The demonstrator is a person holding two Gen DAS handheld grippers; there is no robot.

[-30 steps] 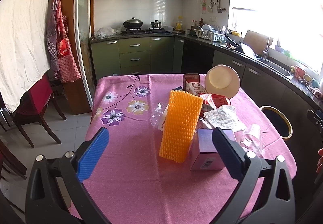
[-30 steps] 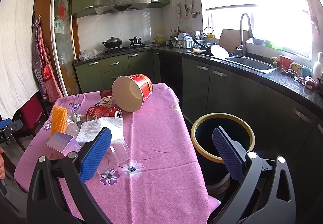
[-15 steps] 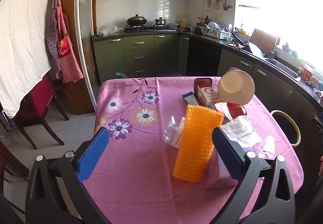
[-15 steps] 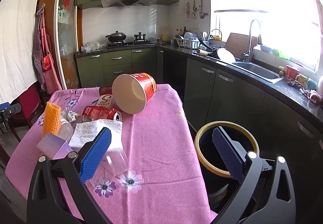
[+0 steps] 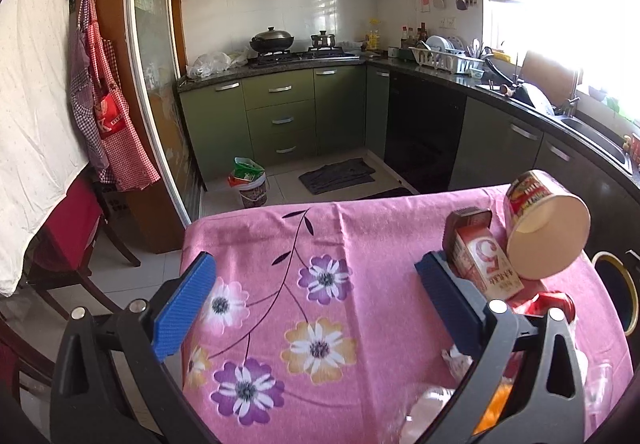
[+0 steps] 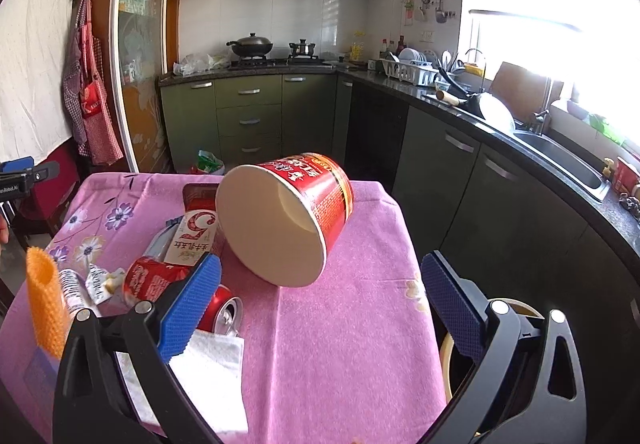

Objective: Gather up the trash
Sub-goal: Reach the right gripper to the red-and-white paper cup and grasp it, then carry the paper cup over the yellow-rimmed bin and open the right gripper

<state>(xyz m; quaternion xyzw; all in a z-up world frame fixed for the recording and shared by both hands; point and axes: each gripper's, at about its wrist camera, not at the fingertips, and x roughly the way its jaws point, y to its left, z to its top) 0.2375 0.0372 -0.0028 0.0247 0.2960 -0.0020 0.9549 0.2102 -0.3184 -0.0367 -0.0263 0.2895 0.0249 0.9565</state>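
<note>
Fingers: both grippers stand wide open and hold nothing. The right gripper (image 6: pixel 320 304) has its blue pads on either side of the view, with the big red paper tub (image 6: pixel 286 217) lying just ahead between them. The left gripper (image 5: pixel 316 308) is open over a bare, flowered part of the pink tablecloth (image 5: pixel 320 244).

Step in hand: I judge this is the approach for a first pick; no piece of trash is gripped yet, and the right gripper looks the likelier one to take the tub.

Trash: the tub lies on its side near the table's far right part, mouth toward the right camera. Touching it on the left is a red-and-white carton (image 6: pixel 196 228). Nearer are a crushed red can (image 6: pixel 220 310), a white napkin (image 6: pixel 216 376) and an orange mesh sleeve (image 6: pixel 44 304).

Bin: the round bin with yellow rim (image 6: pixel 516 310) stands on the floor just beside the table's right edge, partly hidden behind the right finger.

Next move: go forward and lower, then close on the tub's wall or rim. The wall is thin paper, so it will probably bend under a hard squeeze.

In the way: carton and can crowd the left pad (image 6: pixel 192 304); it may push them while closing.

Around: green kitchen cabinets (image 6: pixel 248 115), stove with pots, sink under a bright window.
</note>
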